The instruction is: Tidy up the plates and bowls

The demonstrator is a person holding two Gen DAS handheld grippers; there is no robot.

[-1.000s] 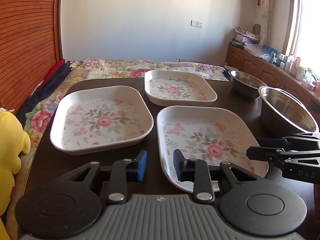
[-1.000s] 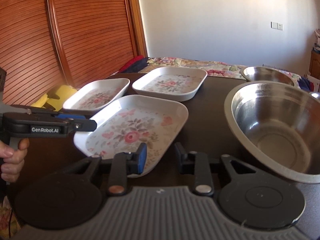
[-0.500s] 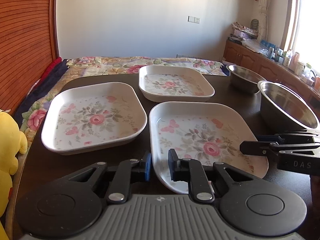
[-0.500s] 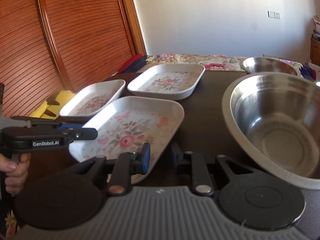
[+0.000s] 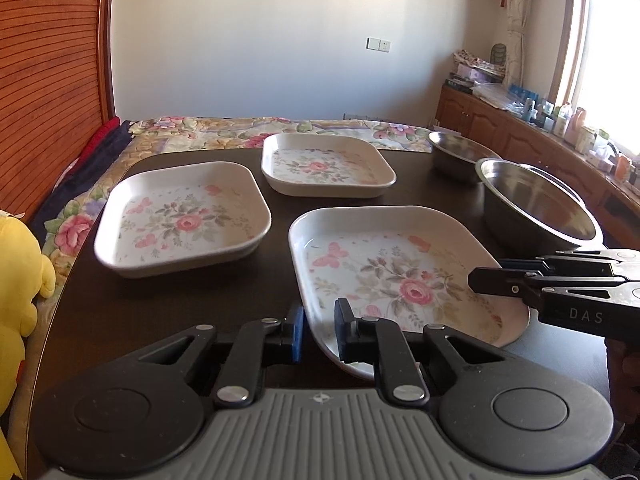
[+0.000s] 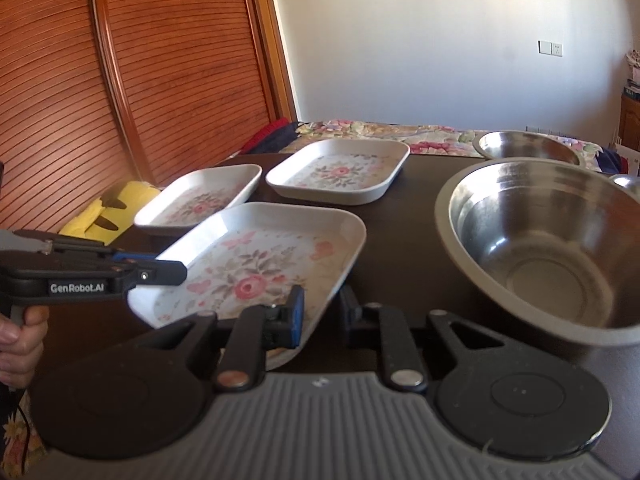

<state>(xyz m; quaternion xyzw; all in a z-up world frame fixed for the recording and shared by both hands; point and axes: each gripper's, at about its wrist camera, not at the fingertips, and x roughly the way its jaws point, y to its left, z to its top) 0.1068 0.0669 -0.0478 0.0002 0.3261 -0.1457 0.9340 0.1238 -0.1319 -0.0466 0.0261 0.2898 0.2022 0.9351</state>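
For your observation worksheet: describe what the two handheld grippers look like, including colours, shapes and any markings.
Both are black, with two round discs and a ribbed grey plate behind linked arms. On the left gripper and the right gripper, one of the jaws carries a blue pad. Side lettering reads "GenRobot.AI" on the left and "DAS" on the right.

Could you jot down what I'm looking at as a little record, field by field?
Setting: dark table beside a floral bedspread
Plates: three floral square plates; nearest plate, left plate, far plate
Bowls: large steel bowl, smaller steel bowl behind it
Left gripper: shut on the nearest plate's rim
Right gripper: jaws closing on the same plate's opposite rim
Other: yellow plush toy
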